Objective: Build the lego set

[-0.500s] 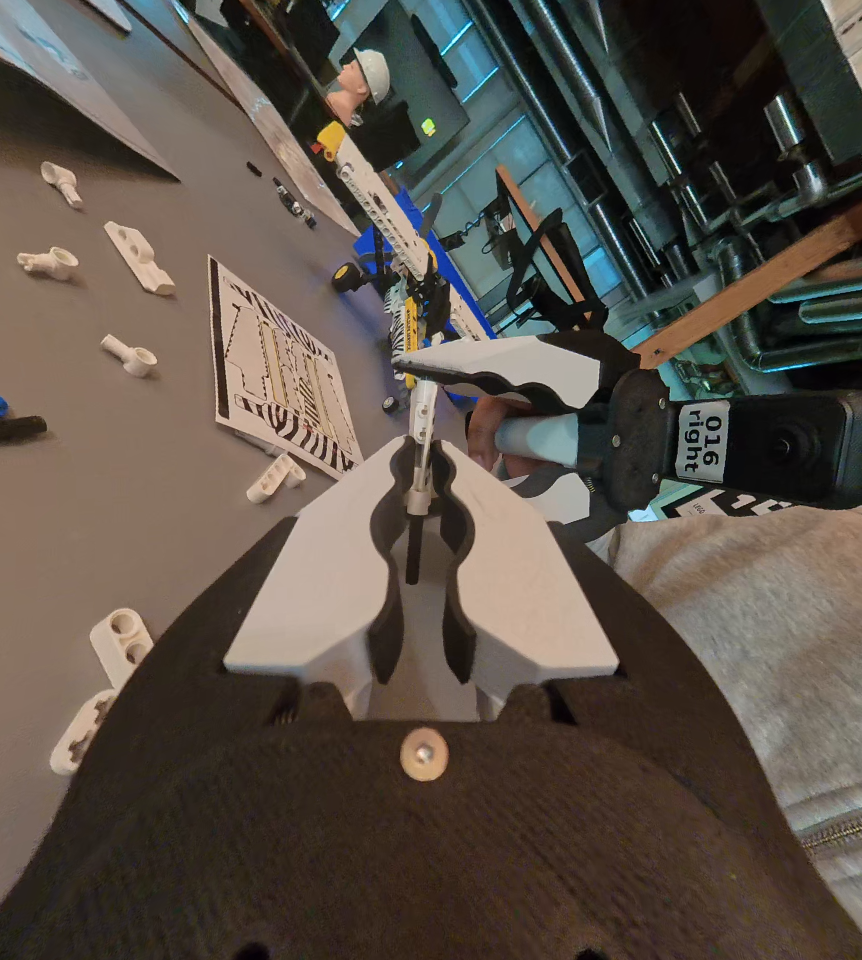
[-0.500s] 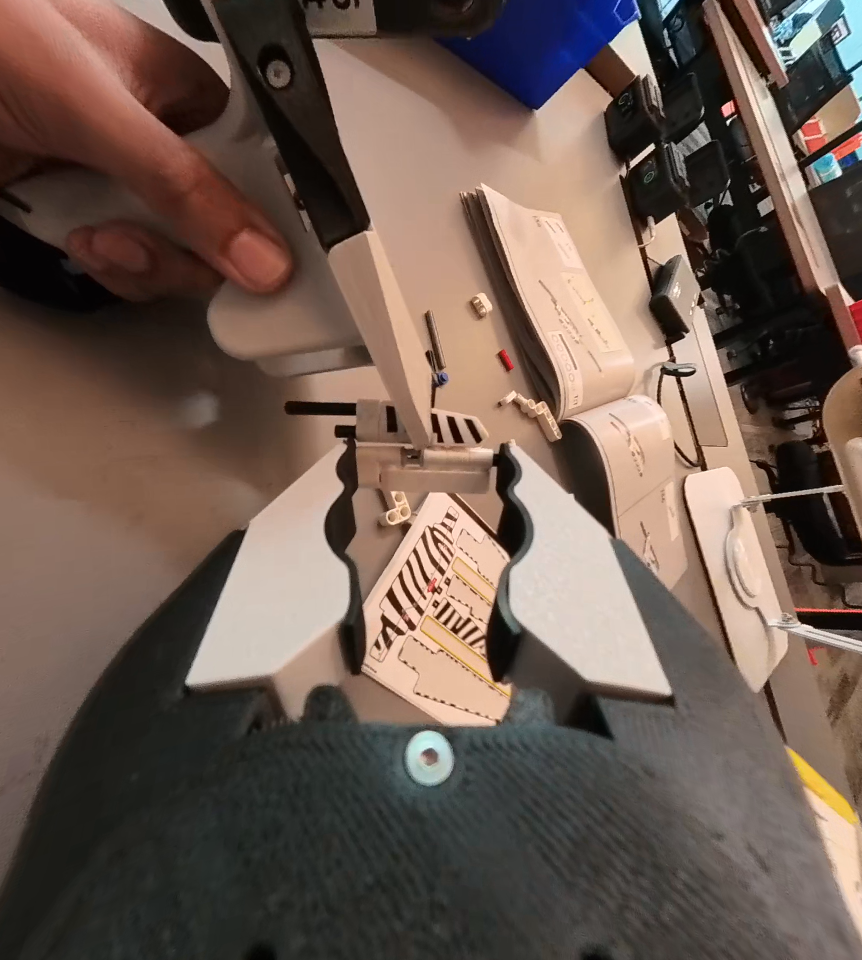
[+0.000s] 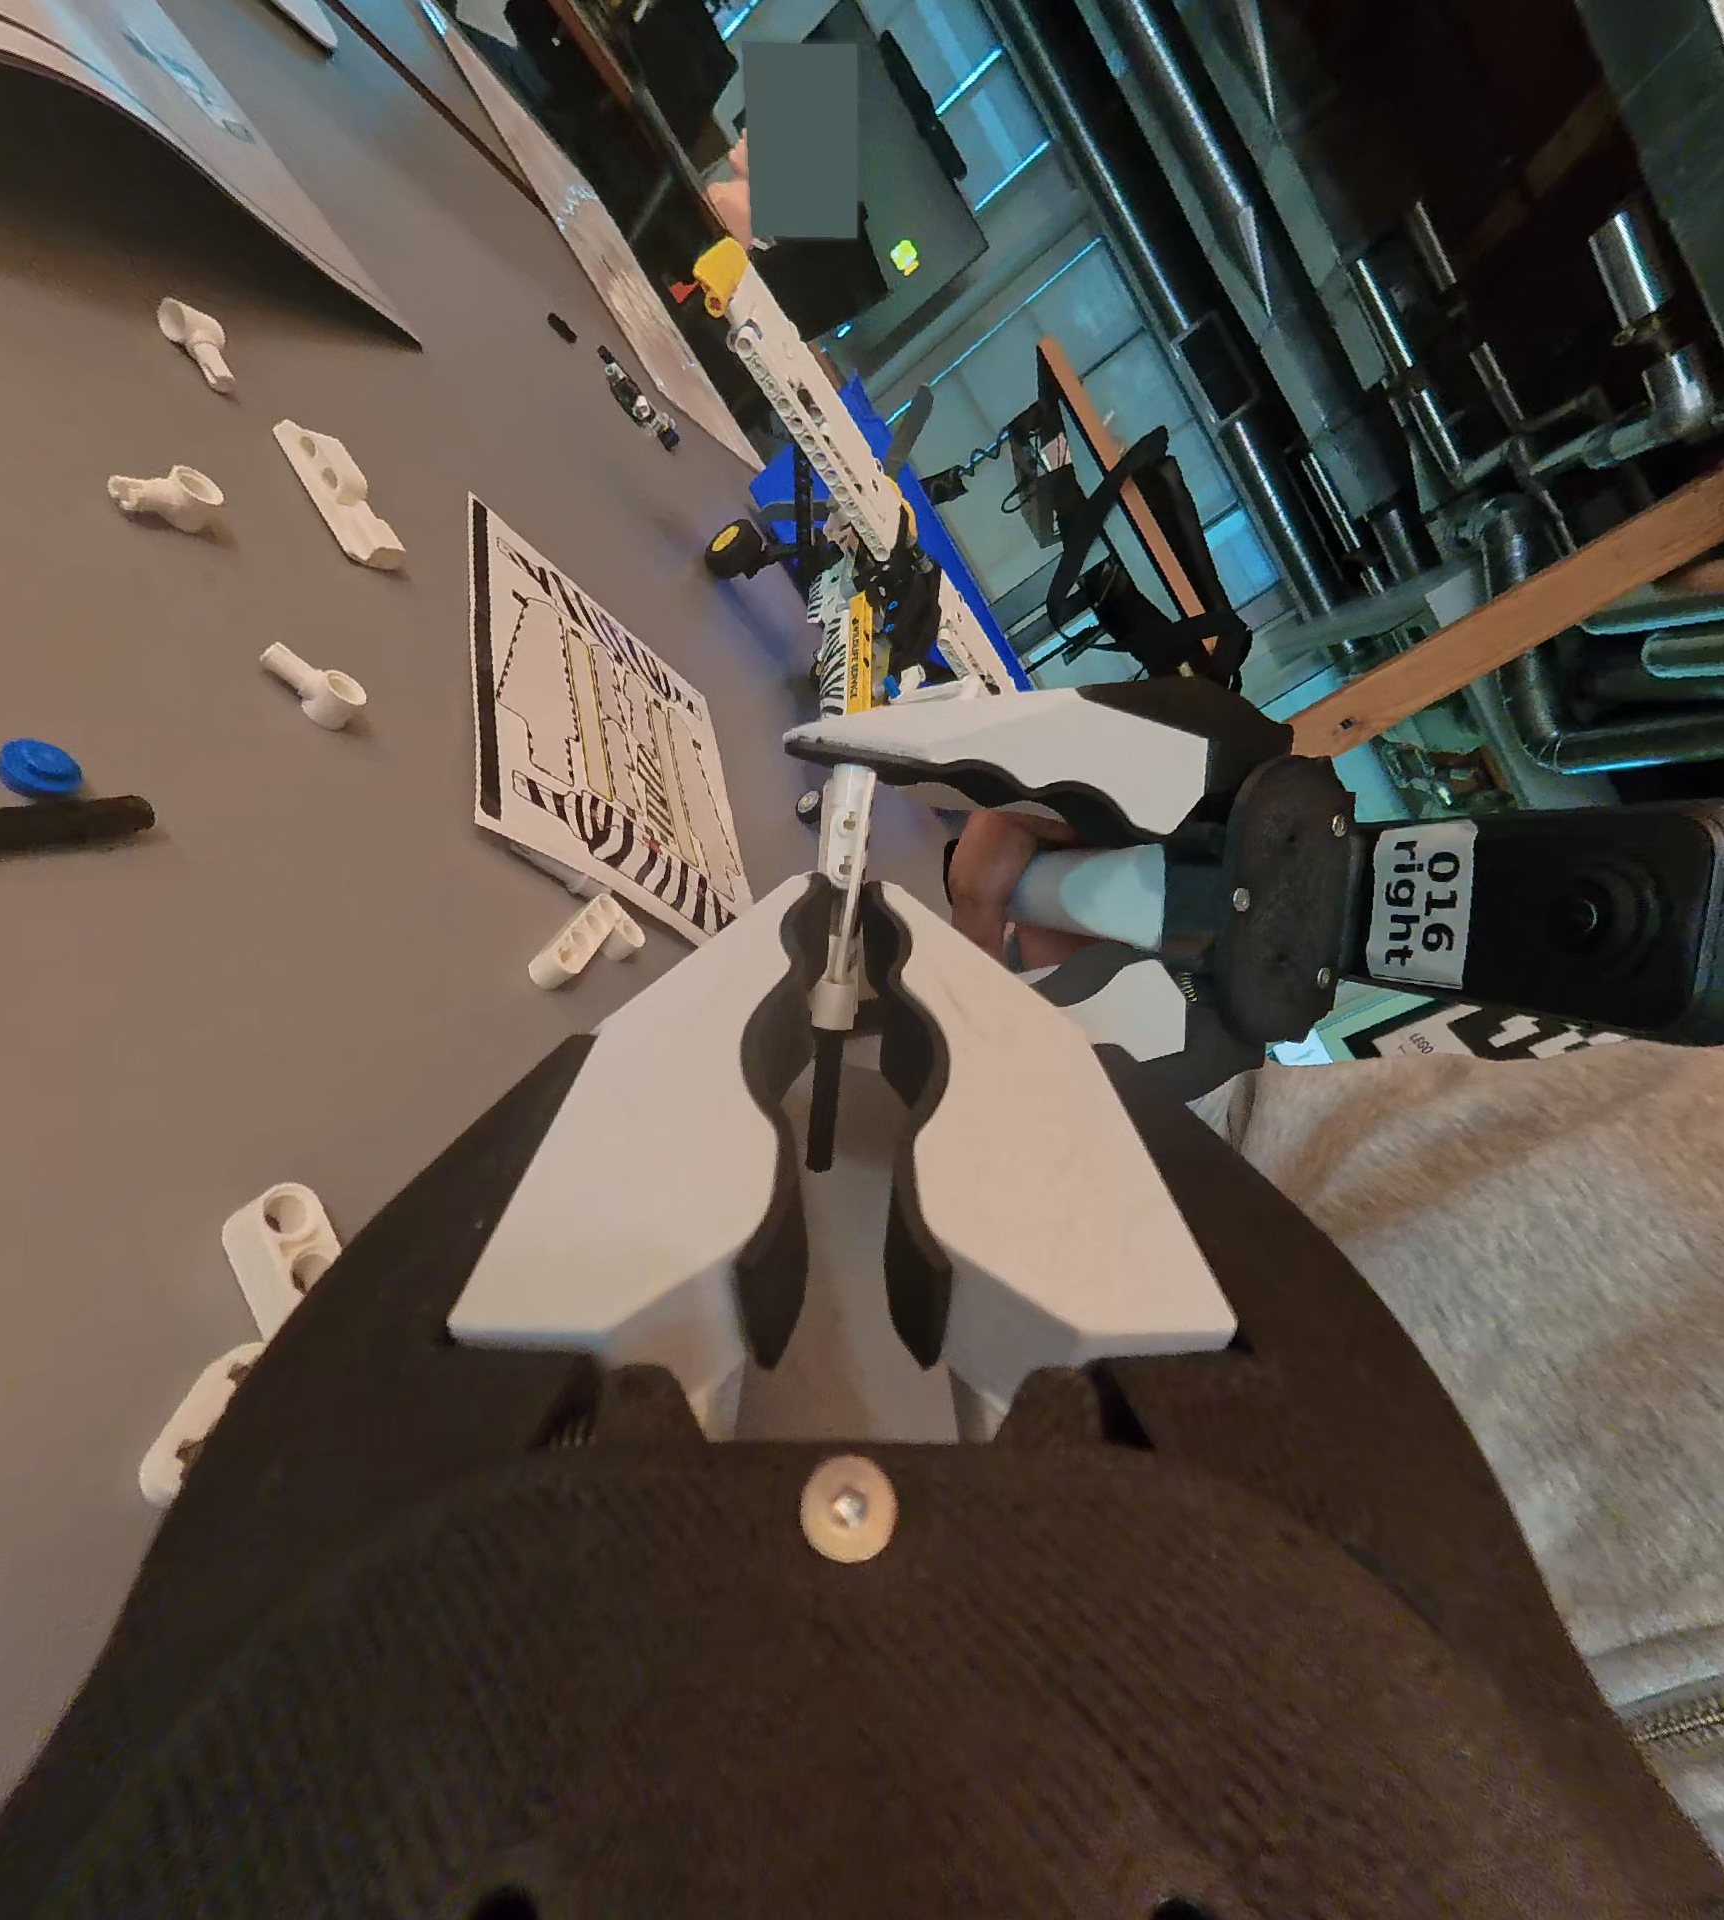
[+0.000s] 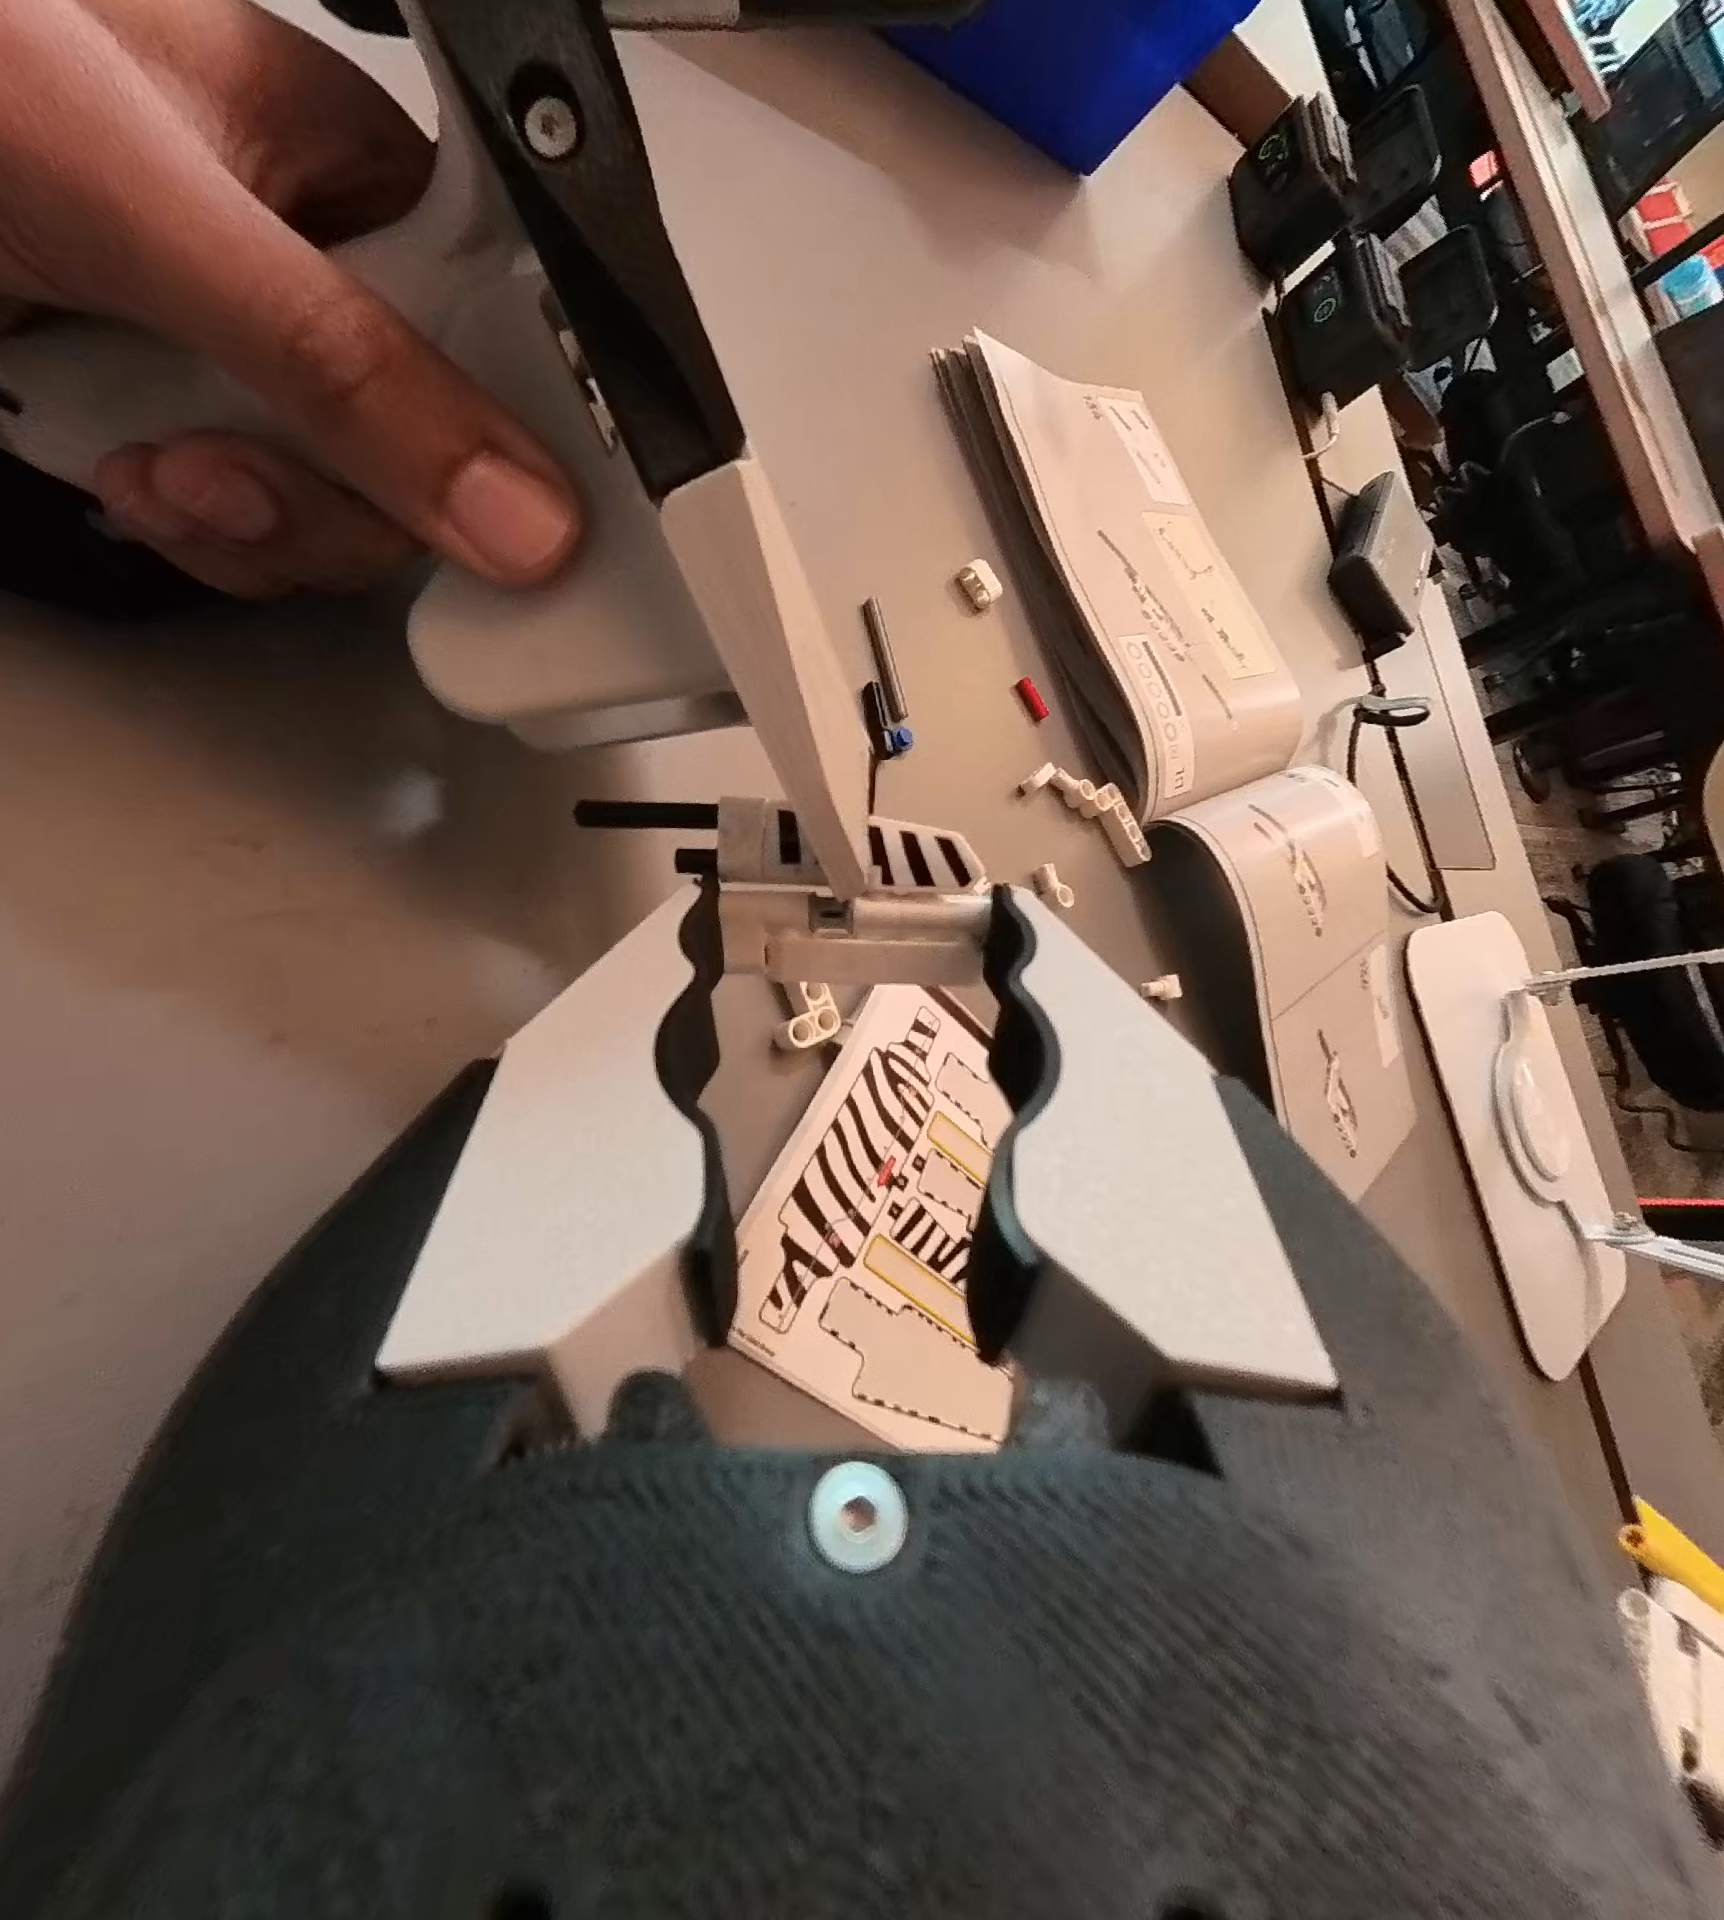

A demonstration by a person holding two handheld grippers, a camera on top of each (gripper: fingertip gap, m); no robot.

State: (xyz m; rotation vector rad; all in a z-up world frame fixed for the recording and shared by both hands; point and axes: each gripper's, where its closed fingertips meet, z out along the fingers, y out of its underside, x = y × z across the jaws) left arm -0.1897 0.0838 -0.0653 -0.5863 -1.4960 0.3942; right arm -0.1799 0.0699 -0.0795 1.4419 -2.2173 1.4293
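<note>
White lego assembly (image 3: 842, 914) between both jaws.

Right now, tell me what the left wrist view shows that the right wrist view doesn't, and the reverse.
Only the left wrist view: the partly built model with its yellow wheel, a blue round piece, and the right gripper's camera body. Only the right wrist view: open instruction booklets, a small red piece, and the hand holding the left gripper. Both: the sticker sheet and the small white assembly clamped by both grippers.
</note>
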